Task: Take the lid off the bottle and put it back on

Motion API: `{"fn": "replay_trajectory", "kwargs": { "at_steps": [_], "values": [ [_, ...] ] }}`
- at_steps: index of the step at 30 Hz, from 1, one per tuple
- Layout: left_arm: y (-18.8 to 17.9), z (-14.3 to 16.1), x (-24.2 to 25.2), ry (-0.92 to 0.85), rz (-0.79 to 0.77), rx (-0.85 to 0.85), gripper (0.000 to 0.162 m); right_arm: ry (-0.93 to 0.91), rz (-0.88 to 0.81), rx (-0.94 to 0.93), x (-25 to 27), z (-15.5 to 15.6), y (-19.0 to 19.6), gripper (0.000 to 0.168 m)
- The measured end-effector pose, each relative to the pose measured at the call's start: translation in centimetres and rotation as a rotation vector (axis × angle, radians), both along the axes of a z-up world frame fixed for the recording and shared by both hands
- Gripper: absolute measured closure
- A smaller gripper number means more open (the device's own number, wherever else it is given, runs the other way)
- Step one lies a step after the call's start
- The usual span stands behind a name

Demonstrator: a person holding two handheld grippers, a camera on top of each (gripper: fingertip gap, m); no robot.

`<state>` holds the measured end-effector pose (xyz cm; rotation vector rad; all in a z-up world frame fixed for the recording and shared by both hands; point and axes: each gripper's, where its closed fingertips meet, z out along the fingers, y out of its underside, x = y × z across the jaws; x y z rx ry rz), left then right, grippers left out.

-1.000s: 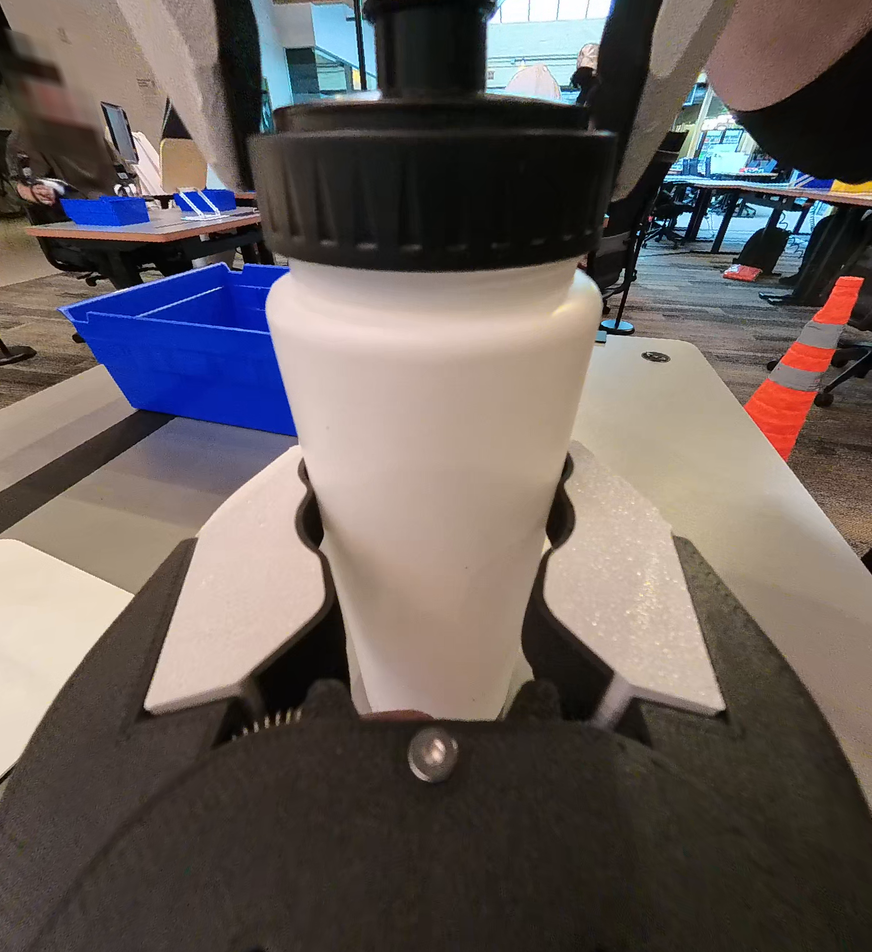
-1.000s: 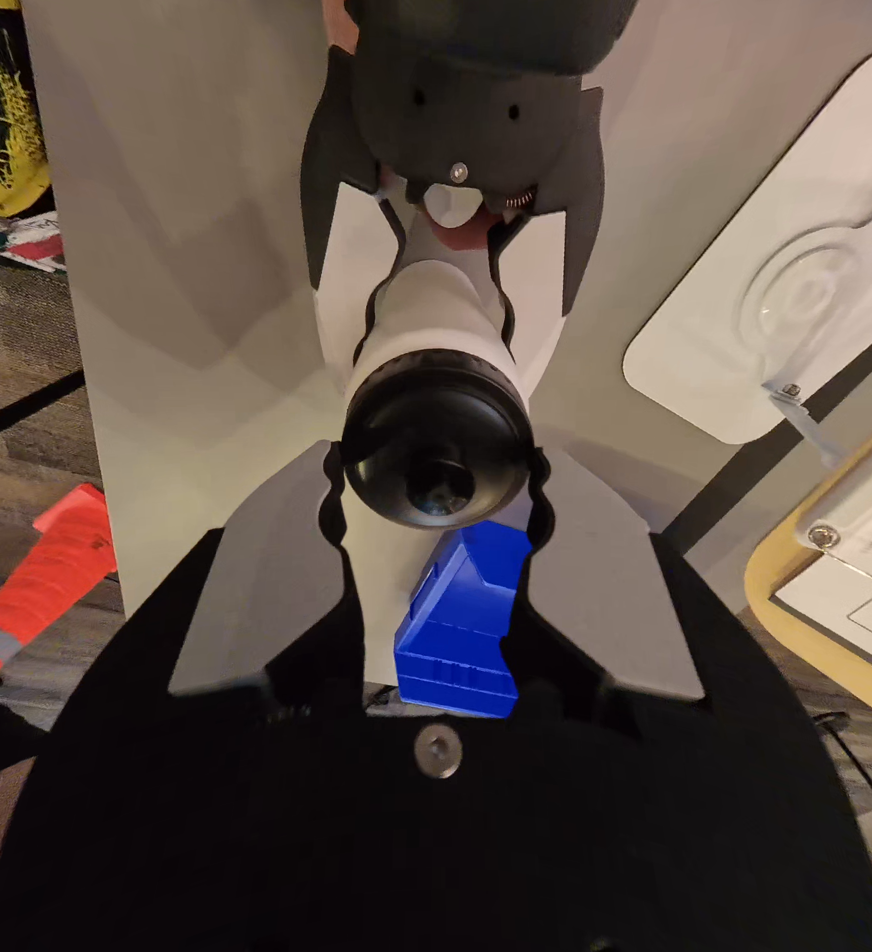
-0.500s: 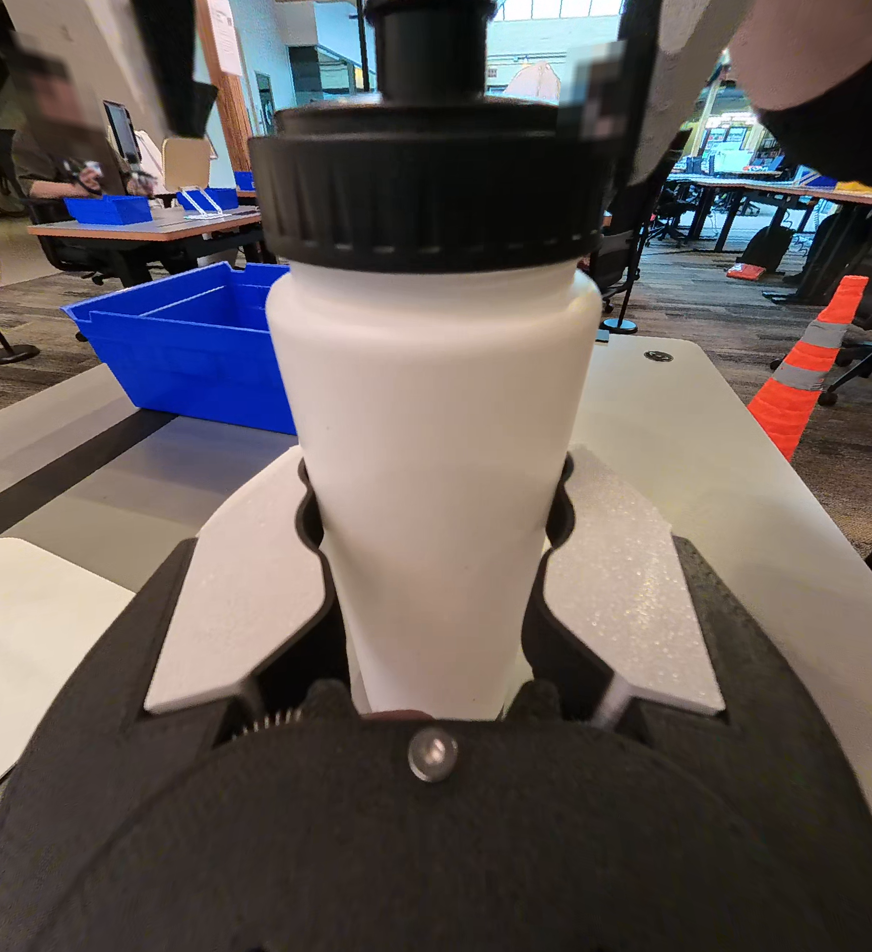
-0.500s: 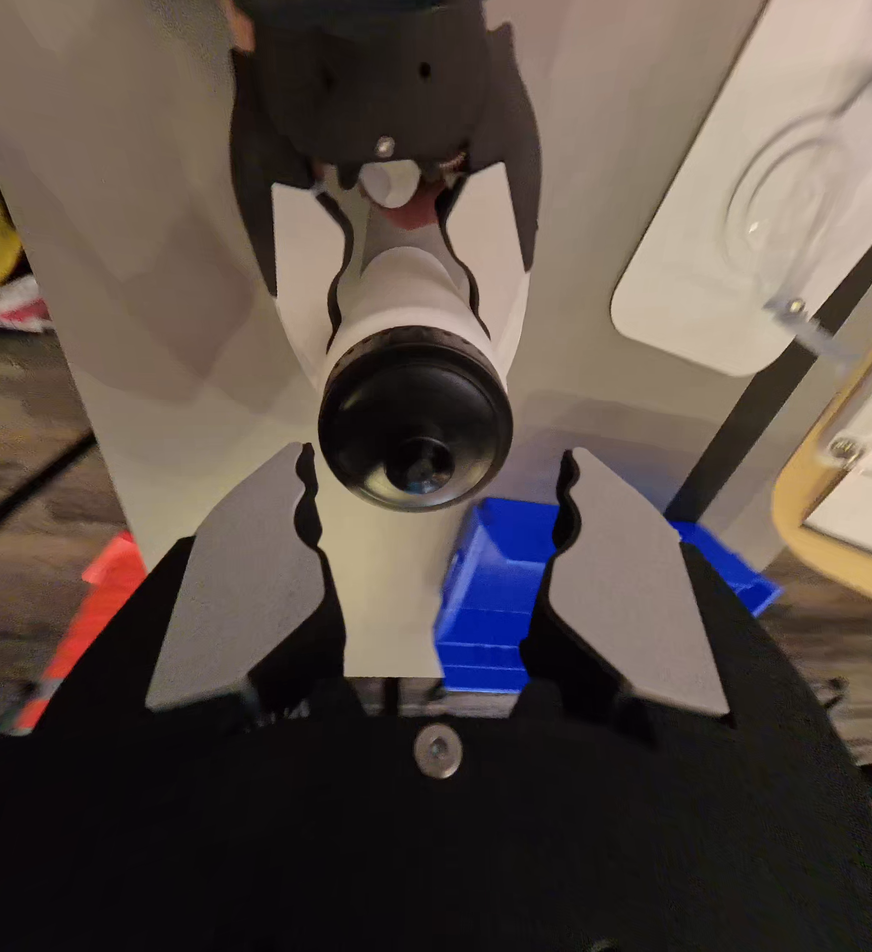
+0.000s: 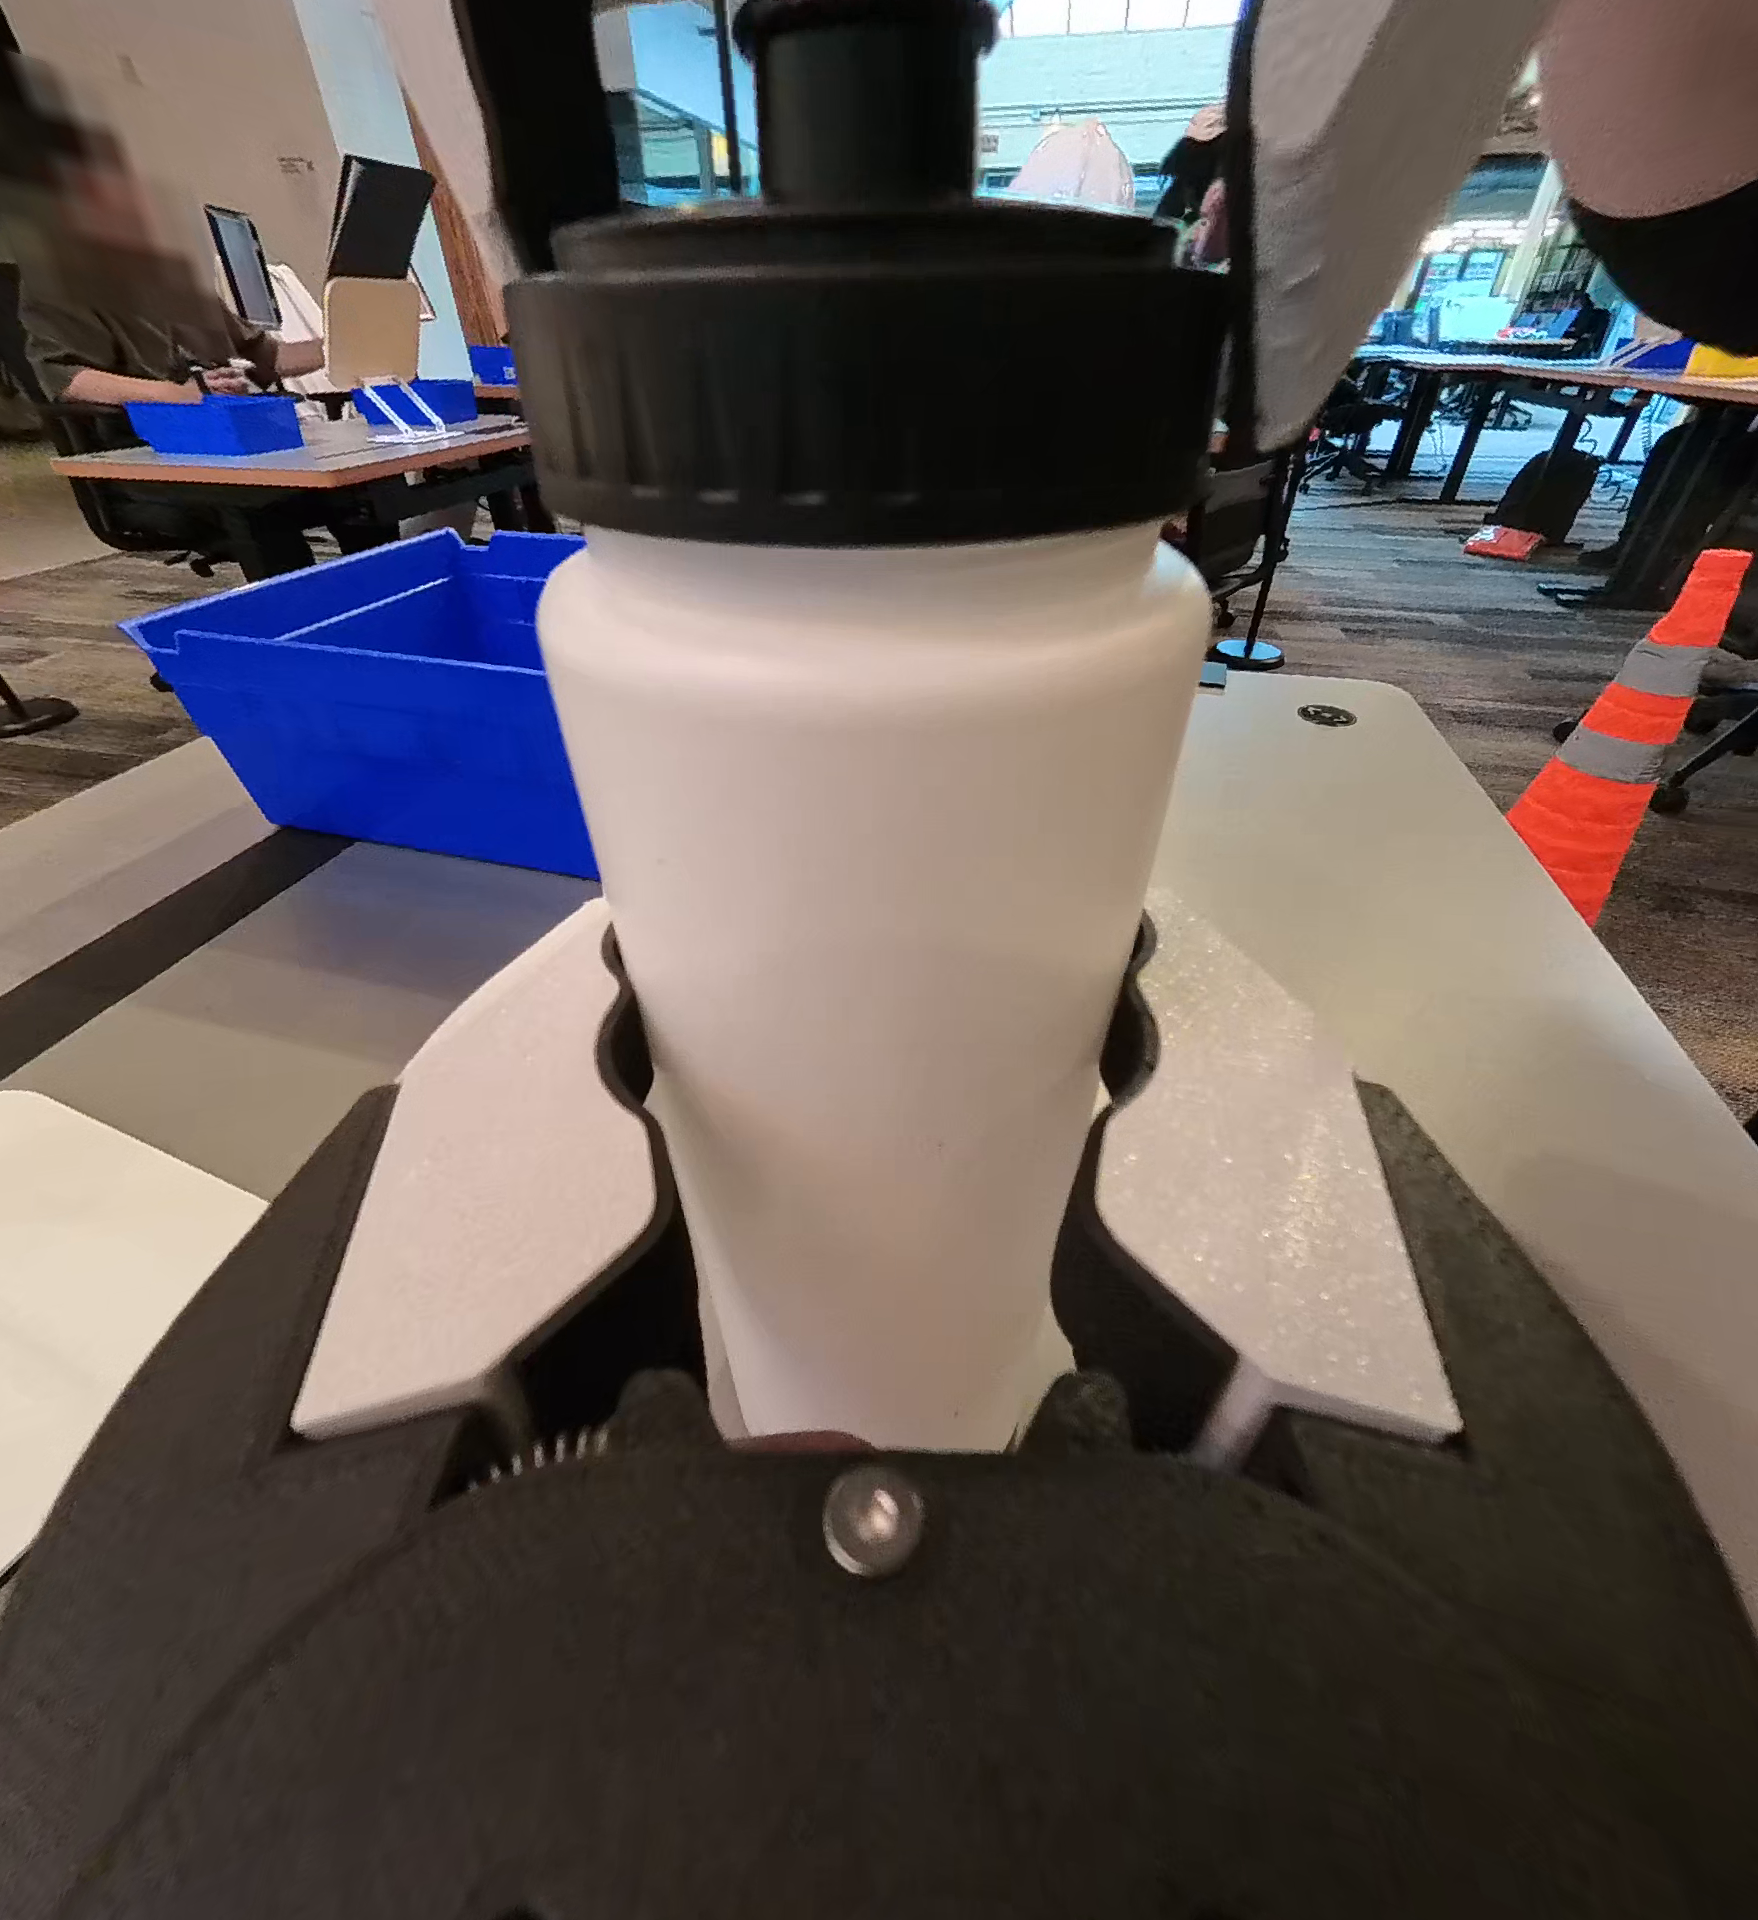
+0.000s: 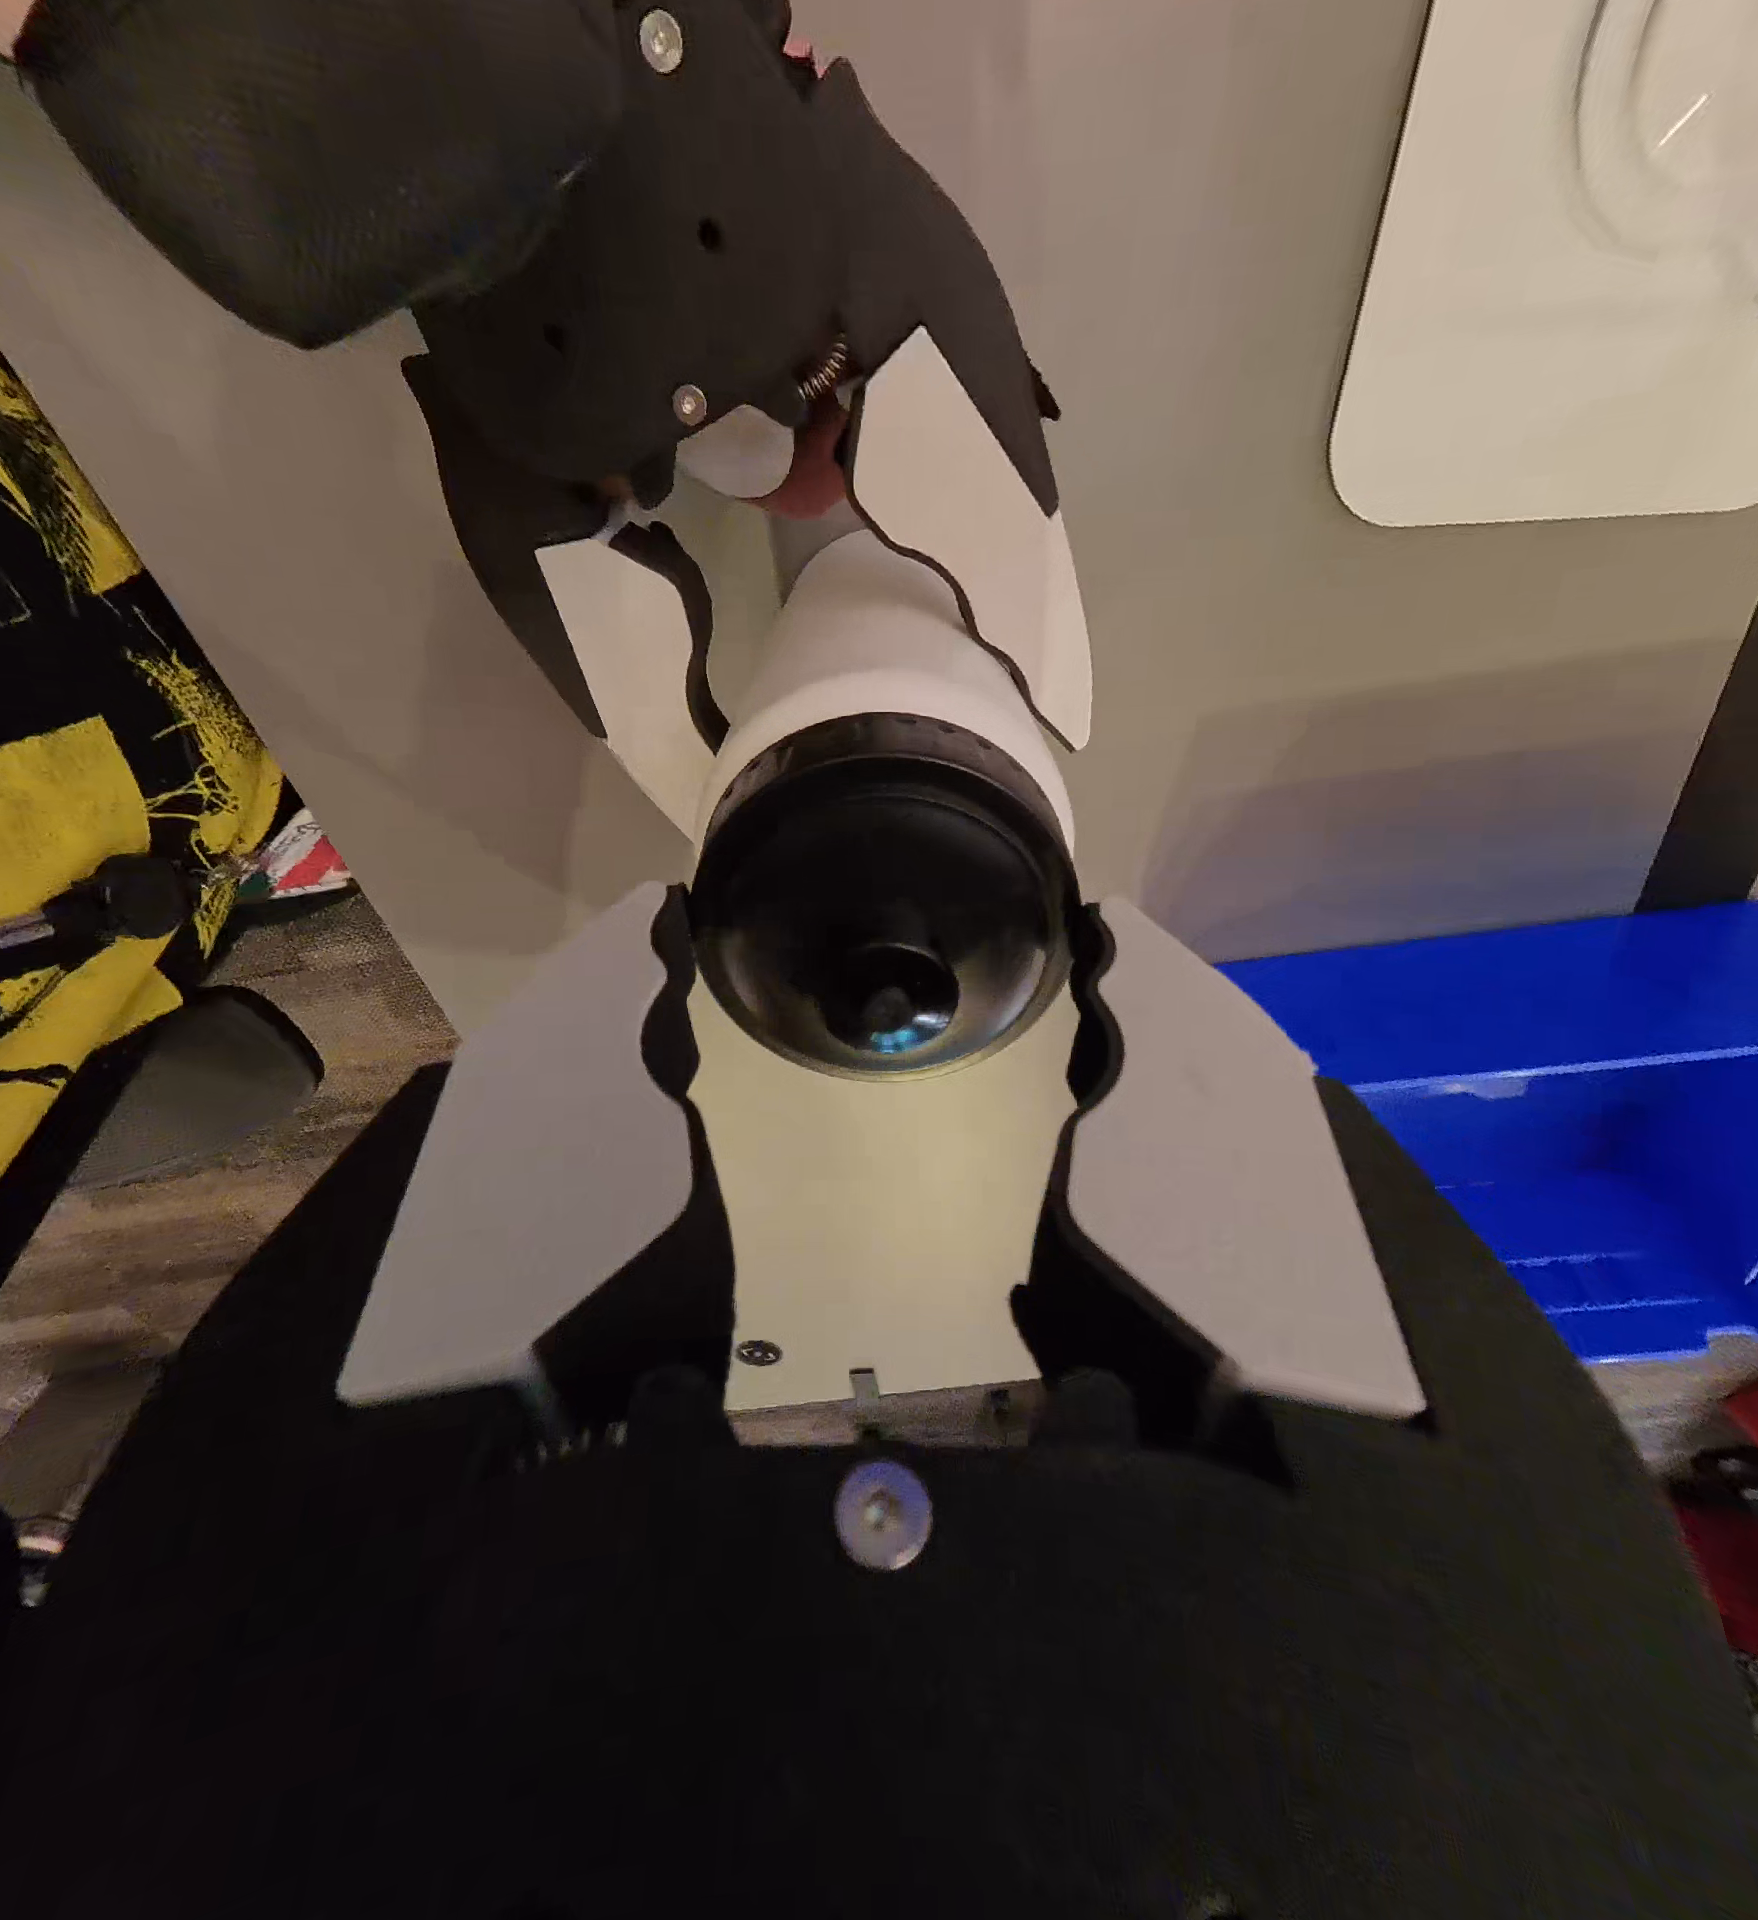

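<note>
A white bottle (image 5: 875, 831) with a black ribbed screw lid (image 5: 864, 395) stands upright in my left gripper (image 5: 875, 956), which is shut on the lower body of the bottle above the table. The lid sits on the bottle's neck. In the right wrist view I look straight down on the lid (image 6: 880, 935). My right gripper (image 6: 880, 925) has a fingertip against each side of the lid's rim and is shut on it. The left gripper (image 6: 885, 727) and the bottle body (image 6: 875, 644) show beyond it. The right gripper's fingers (image 5: 1311, 208) flank the lid in the left wrist view.
A blue bin (image 5: 376, 707) stands on the pale table (image 5: 1374, 935) behind and left of the bottle; it also shows in the right wrist view (image 6: 1581, 1122). A white pad (image 5: 44, 1299) lies at the left. An orange cone (image 5: 1633, 727) stands on the floor to the right. People sit at far desks.
My right gripper let go of the lid and opened wide, turned about the bottle's axis, and has closed on the lid again. The left gripper and the bottle have stayed still.
</note>
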<state>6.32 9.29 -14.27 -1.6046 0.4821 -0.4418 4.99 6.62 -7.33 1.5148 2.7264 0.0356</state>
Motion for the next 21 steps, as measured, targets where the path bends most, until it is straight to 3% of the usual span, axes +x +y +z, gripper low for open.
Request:
{"fn": "replay_trajectory", "kwargs": {
  "at_steps": [2, 4, 10, 13, 18, 21],
  "values": [
    [0.0, 0.0, 0.0, -0.001, -0.001, 0.000, 0.076, 0.002, 0.093, -0.001, -0.1, 0.0, 0.2, 0.093],
    [0.0, 0.0, 0.0, -0.002, -0.001, 0.000, 0.076, 0.020, 0.229, 0.050, -0.3, 0.1, 0.9, 0.074],
    [0.0, 0.0, 0.0, -0.005, -0.004, 0.002, 0.076, -0.033, 0.467, 0.049, 0.0, -0.4, 0.5, 0.094],
    [-0.1, 0.0, -0.1, -0.008, -0.005, 0.003, 0.076, -0.038, 0.393, 0.046, 0.0, -0.6, 0.4, 0.095],
    [0.0, 0.0, 0.0, -0.008, -0.003, 0.004, 0.076, -0.034, 0.025, 0.016, 0.2, -0.6, 0.4, 0.094],
    [0.0, 0.0, 0.0, -0.007, -0.003, 0.004, 0.076, -0.027, 0.030, 0.016, 0.3, -0.6, 0.5, 0.095]
  ]
}}
